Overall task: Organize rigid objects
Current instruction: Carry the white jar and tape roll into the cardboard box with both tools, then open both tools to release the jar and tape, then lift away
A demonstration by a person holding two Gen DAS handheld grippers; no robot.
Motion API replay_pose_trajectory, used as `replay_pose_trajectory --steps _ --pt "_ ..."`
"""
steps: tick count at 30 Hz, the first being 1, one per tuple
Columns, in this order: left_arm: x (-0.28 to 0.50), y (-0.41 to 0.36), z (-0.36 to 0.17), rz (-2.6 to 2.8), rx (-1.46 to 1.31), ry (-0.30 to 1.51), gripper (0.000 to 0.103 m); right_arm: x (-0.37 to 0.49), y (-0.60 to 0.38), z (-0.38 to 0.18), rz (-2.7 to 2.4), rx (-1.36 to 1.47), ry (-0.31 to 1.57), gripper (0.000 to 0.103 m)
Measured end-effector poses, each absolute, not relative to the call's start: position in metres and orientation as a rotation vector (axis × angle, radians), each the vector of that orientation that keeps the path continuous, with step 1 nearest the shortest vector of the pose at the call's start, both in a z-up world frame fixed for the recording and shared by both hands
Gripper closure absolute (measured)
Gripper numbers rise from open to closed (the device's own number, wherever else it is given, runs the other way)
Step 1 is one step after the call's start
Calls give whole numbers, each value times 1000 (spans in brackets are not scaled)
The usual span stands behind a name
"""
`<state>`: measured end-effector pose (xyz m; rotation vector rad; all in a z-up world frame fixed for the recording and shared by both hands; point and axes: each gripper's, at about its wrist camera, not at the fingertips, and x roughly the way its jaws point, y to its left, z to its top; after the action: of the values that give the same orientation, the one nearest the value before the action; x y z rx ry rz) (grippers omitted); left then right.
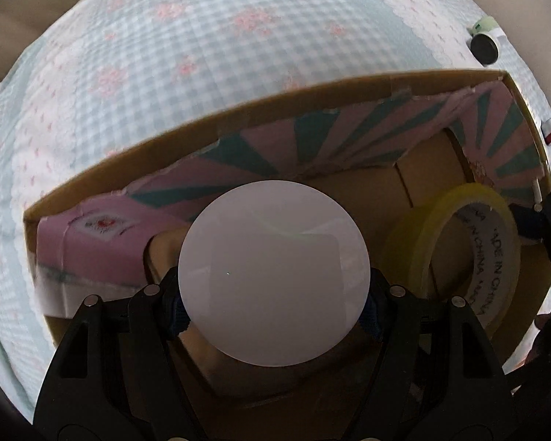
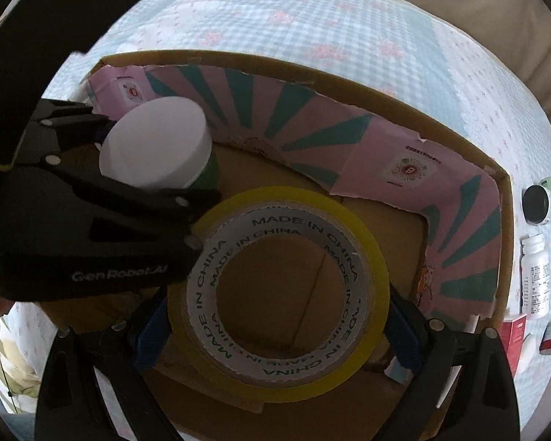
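Left wrist view: left gripper (image 1: 273, 312) clamping white-lidded jar (image 1: 273, 272) inside cardboard box (image 1: 216, 125), walls crowding. Right gripper (image 2: 277, 318) pinching yellow tape roll (image 2: 279, 294) alongside.

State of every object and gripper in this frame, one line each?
left gripper: shut on white-capped container
white-capped container: held over box, tilted
right gripper: shut on tape roll
tape roll: held over box
cardboard box: open
white bottle: lying outside box

Soft daylight on a tabletop (image 1: 209, 73) under a blue checked cloth (image 2: 349, 14) with pink flowers; beige cushion (image 2: 496, 3) behind.
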<state>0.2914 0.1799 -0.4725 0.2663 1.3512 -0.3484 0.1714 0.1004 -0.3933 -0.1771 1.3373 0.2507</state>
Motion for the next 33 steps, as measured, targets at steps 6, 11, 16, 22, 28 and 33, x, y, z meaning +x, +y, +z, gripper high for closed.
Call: replay_pose_trajectory --steps 6,11,16,22,28,33 --pt "296 184 -455 -346 213 1313 0 178 93 -401 252 -138 1366 5" --pt "295 185 -452 -350 203 1300 0 177 90 -404 286 -135 1368 1" --pt "297 185 -458 -349 195 1299 0 175 93 -395 288 -155 1311 0" --pt "300 186 -462 -351 198 1298 0 168 97 -388 287 -170 1304 0" --pt "296 193 -450 -346 161 1293 0 165 96 -378 264 -141 1314 0" --pt "277 210 -399 -333 133 1265 0 161 96 -353 257 -138 1304 0"
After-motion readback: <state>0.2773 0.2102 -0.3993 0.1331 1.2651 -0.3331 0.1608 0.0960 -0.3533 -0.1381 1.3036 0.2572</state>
